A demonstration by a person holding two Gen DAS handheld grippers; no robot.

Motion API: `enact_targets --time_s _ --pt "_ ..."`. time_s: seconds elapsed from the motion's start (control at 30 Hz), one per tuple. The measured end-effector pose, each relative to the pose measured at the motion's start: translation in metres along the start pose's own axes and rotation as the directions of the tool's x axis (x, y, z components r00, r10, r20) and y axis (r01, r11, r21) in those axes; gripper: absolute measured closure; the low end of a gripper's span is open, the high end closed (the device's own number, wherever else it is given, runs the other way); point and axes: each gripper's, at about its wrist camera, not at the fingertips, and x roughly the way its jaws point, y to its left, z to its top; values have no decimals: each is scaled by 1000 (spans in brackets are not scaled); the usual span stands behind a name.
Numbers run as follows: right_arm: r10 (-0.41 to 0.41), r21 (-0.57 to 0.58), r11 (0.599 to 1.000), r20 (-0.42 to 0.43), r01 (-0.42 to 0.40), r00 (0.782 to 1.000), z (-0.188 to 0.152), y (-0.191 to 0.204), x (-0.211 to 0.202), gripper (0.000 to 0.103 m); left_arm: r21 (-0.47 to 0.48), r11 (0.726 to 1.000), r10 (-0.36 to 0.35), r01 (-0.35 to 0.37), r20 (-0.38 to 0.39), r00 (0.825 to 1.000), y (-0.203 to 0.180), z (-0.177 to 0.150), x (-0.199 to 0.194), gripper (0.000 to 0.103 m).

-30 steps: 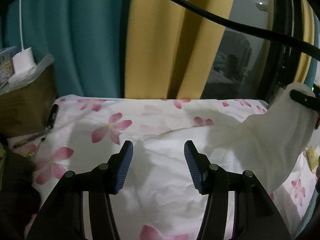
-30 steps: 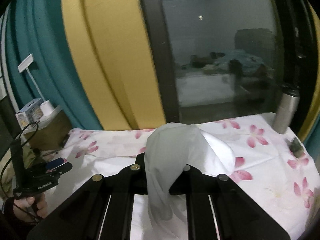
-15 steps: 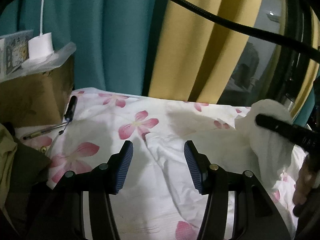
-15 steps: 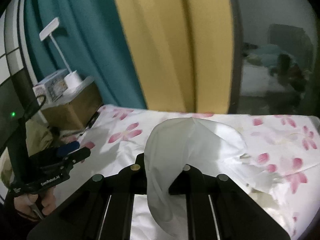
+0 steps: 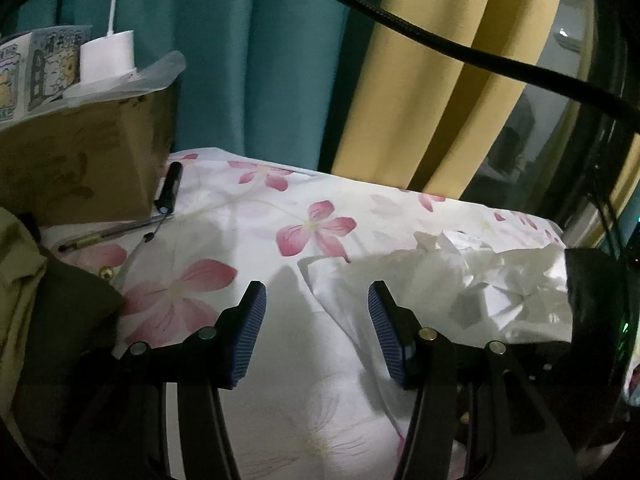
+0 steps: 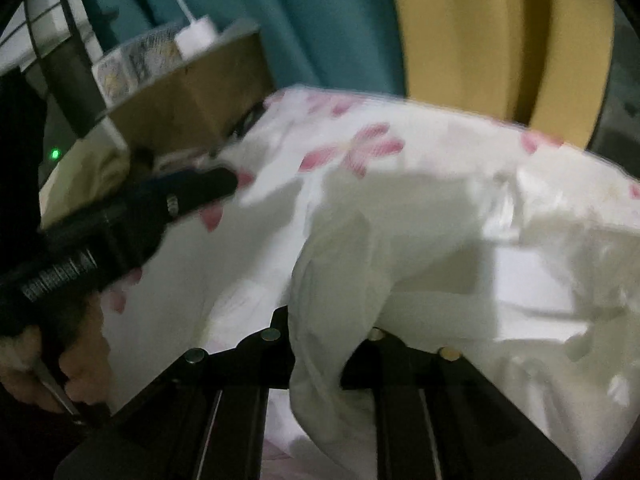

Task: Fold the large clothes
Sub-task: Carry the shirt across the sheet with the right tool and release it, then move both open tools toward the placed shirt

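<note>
Change since earlier: both grippers have come lower and further left; the lifted white fold, held high a second ago, now lies close over the flowered sheet, and the cardboard box looms larger at the left.
Left gripper (image 5: 316, 320): jaws spread wide with blue ribbed pads (image 5: 248, 340) apart and nothing between them; it hovers over the sheet.
Right gripper (image 6: 324, 320): fingertips are buried under cloth; the fingers appear pressed together on a fold of the white garment, which spills over and between them.
White garment (image 5: 460, 292): crumpled ahead and to the right of the left gripper, its near edge just beyond the right pad; in the right wrist view (image 6: 420, 248) it drapes from the closed fingers out to the right. That view is blurred.
Flowered sheet (image 5: 312, 228): white with pink blossoms, spread beneath both grippers.
Cardboard box (image 5: 80, 160): far left of the left gripper, carrying a white lamp base (image 5: 108, 56) and a printed carton (image 5: 40, 68).
Pen (image 5: 116, 234): on the sheet beside the box, with a small black torch (image 5: 168, 194) just beyond it.
Curtains: teal (image 5: 248, 60) and yellow (image 5: 432, 100) panels behind the bed.
Olive cloth (image 5: 44, 300): bunched at the left edge.
</note>
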Motion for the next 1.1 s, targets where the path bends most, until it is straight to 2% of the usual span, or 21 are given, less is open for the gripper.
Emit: enact_targets --time_s 0.03,0.1,0.13,0.17,0.2,0.33,0.43,0.53,0.67,0.83,0.87,0.97,1.1 --pt "0 -10 1000 -16 0 1000 -2 3 3 86 0 1000 5 -5 0 1000 2 0 -1 47" --pt "12 -38 999 -19 -13 1000 -2 11 0 69 -2 1000 20 -20 4 1000 5 0 -5 47" --pt "21 -52 998 -8 -22 1000 -1 15 -6 48 -4 1000 29 -29 5 1000 7 0 -6 47" --pt "24 -72 997 17 -23 1000 1 21 -16 32 -8 999 36 -36 7 999 9 0 -8 47" --pt "20 -87 996 37 -17 999 2 26 -24 28 -11 999 43 -43 11 999 11 1 -11 47" --pt "6 -111 994 135 9 991 6 33 -70 27 -21 998 52 -52 26 998 8 6 -20 47" --pt "-66 -82 993 203 84 977 3 19 -103 27 -3 999 33 -33 37 999 -8 10 -25 47" --pt "-162 -22 984 260 174 952 -3 -6 -136 27 36 999 -8 7 35 999 -34 11 -25 47" --pt "-281 83 960 324 269 903 -20 -47 -182 27 110 990 -94 92 12 996 -83 8 -24 47" --pt "-380 202 923 330 328 864 -47 -98 -216 27 195 956 -216 220 -43 975 -149 -1 -19 46" --pt "-393 223 916 325 335 860 -51 -106 -219 27 209 948 -235 241 -56 970 -162 -4 -19 43" --pt "-419 276 898 305 342 855 -67 -130 -225 27 224 927 -284 300 -102 953 -191 -12 -15 42" --pt "-438 313 883 281 350 854 -86 -152 -231 27 247 906 -320 345 -137 938 -226 -22 -16 41"
